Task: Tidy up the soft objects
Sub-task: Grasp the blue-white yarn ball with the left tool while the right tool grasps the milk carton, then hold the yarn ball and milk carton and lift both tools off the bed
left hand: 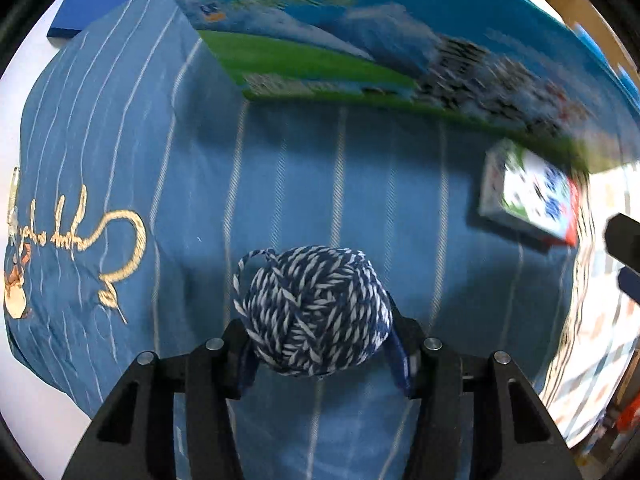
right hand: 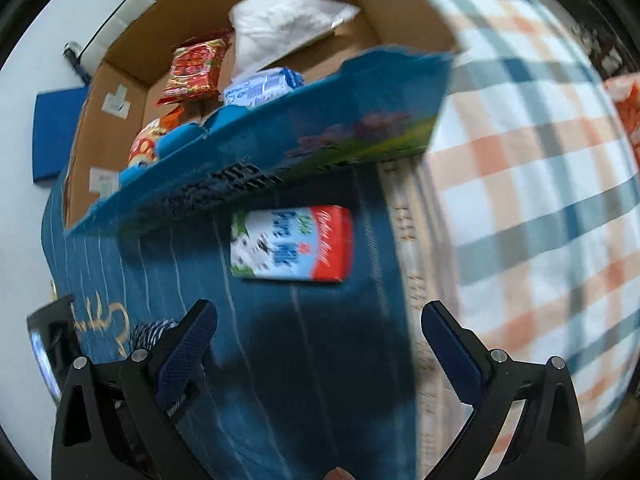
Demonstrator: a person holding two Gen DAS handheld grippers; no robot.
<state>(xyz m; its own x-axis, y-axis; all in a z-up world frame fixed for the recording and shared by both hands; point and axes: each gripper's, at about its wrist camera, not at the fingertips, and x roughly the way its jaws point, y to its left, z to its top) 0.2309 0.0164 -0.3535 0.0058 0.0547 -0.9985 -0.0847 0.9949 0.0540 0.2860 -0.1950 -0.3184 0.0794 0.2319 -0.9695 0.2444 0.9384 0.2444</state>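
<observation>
Left gripper (left hand: 320, 344) is clamped on a ball of blue-and-white yarn (left hand: 314, 310), one blue pad on each side of it; a loose loop of yarn sticks out at the ball's upper left. Ball is held over a blue striped cloth (left hand: 280, 184) with gold embroidered script (left hand: 80, 240) toward its left. Right gripper (right hand: 320, 344) has its jaws spread wide with nothing between them, hovering over the same blue cloth. Milk carton (right hand: 292, 244), red-ended with a cow print, lies flat on the cloth ahead of the right gripper, just below the printed blue wall of an open cardboard box (right hand: 360, 120). Inside the box: red snack packets (right hand: 196, 68), a white plastic bag (right hand: 280, 20), a blue-white pack (right hand: 260, 86). Plaid cloth in white, orange and teal (right hand: 540, 160) lies beside the blue cloth to the right. Both views motion-blurred.
</observation>
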